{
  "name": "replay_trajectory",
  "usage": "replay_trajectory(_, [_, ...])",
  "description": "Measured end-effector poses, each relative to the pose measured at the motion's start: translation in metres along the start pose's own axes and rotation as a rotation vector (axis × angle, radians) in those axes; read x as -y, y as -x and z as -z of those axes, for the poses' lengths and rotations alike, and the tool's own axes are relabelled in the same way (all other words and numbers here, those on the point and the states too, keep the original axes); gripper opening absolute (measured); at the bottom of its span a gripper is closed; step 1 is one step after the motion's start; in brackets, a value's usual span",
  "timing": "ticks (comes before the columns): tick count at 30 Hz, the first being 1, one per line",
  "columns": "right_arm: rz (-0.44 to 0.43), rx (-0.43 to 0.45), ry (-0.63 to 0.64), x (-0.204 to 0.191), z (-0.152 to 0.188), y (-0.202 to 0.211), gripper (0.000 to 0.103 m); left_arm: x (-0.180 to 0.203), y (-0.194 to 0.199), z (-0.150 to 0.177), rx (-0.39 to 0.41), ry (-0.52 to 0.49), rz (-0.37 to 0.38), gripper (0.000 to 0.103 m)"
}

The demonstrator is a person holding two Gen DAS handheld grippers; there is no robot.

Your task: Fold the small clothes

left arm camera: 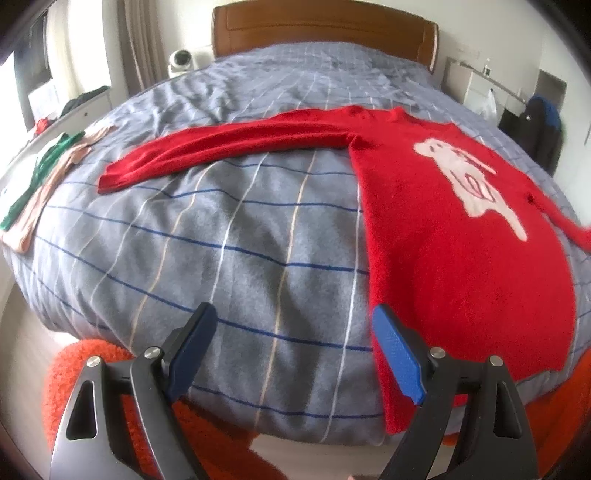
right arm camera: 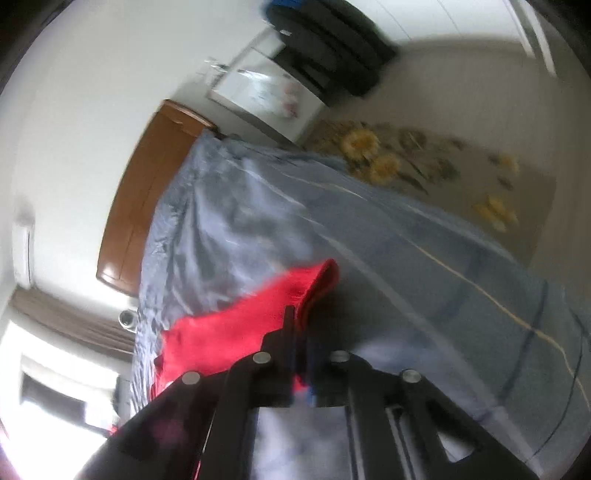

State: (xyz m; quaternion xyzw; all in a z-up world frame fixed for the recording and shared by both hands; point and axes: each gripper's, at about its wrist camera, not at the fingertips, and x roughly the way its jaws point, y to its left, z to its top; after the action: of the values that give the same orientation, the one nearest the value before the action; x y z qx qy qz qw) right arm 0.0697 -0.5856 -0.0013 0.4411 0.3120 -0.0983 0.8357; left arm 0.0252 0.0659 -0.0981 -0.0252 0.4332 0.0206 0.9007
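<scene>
Sweater (left arm camera: 461, 236) — red, pale animal motif on the chest — is laid flat on the bed's grey checked duvet (left arm camera: 229, 240), body at 3 o'clock in the left wrist view, hem hung slightly over the near edge. One sleeve (left arm camera: 221, 147) is stretched out toward 10 o'clock; the other is seen only partly at the far right edge.

Left gripper (left arm camera: 295, 354) is held wide open at 6 o'clock, nothing between its blue pads (left arm camera: 399, 358), one pad just beside the hem corner. Right gripper (right arm camera: 301, 332) appears closed on a red edge of the sweater, the fabric lifted in a fold; the view is blurred, so the exact depth of the pinch cannot be told.

Risks, as judged: the fuzzy knit could be slipped out of a shallow pinch mid-fold; the duvet could be caught along with the hem if the left fingers are driven too deep; the overhanging hem could be dragged off the edge; the long sleeve could be left skewed and bunched if the body is folded first.

Surface is soft and rumpled toward the headboard (left arm camera: 325, 26), so creases could be carried into the fold. Green and beige clothes (left arm camera: 40, 177) are lain at 9 o'clock. An orange rug (left arm camera: 96, 369) is seen below the edge, a floral rug (right arm camera: 424, 166) beside the bed, white furniture near the walls.
</scene>
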Motion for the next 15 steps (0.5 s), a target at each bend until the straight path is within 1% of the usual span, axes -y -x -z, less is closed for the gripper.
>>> replay_trajectory(2, [-0.068, 0.007, 0.117, -0.07, -0.007, -0.001, 0.004, -0.001, -0.001, -0.001, -0.001, 0.007, 0.011, 0.087])
replay_trajectory(4, [-0.135, -0.011, 0.221, -0.133, -0.002, -0.007, 0.004, -0.004, 0.0, -0.002, 0.006, 0.019, 0.024, 0.087])
replay_trajectory(5, [-0.174, -0.029, 0.289, -0.175, 0.005, -0.014, 0.004, -0.006, 0.001, -0.003, 0.009, 0.025, 0.029, 0.087])
replay_trajectory(7, [-0.231, -0.069, 0.391, -0.236, 0.024, -0.03, 0.004, -0.011, 0.003, -0.003, 0.012, 0.043, 0.039, 0.087])
replay_trajectory(8, [-0.253, -0.09, 0.437, -0.263, 0.036, -0.039, 0.004, -0.013, 0.003, -0.003, 0.011, 0.051, 0.042, 0.087])
replay_trajectory(9, [-0.279, -0.123, 0.503, -0.299, 0.057, -0.054, 0.004, -0.015, 0.003, -0.002, 0.008, 0.061, 0.046, 0.087])
replay_trajectory(10, [-0.292, -0.144, 0.547, -0.322, 0.073, -0.066, 0.004, -0.017, 0.003, -0.002, 0.006, 0.069, 0.049, 0.087])
replay_trajectory(13, [-0.311, -0.218, 0.651, -0.375, 0.132, -0.111, 0.004, -0.021, 0.003, -0.001, 0.005, 0.08, 0.052, 0.087])
replay_trajectory(14, [-0.312, -0.239, 0.672, -0.385, 0.151, -0.125, 0.004, -0.022, 0.003, -0.001, 0.003, 0.082, 0.053, 0.087])
replay_trajectory(15, [-0.318, -0.273, 0.7, -0.395, 0.179, -0.148, 0.005, -0.022, 0.002, -0.001, 0.002, 0.082, 0.054, 0.087])
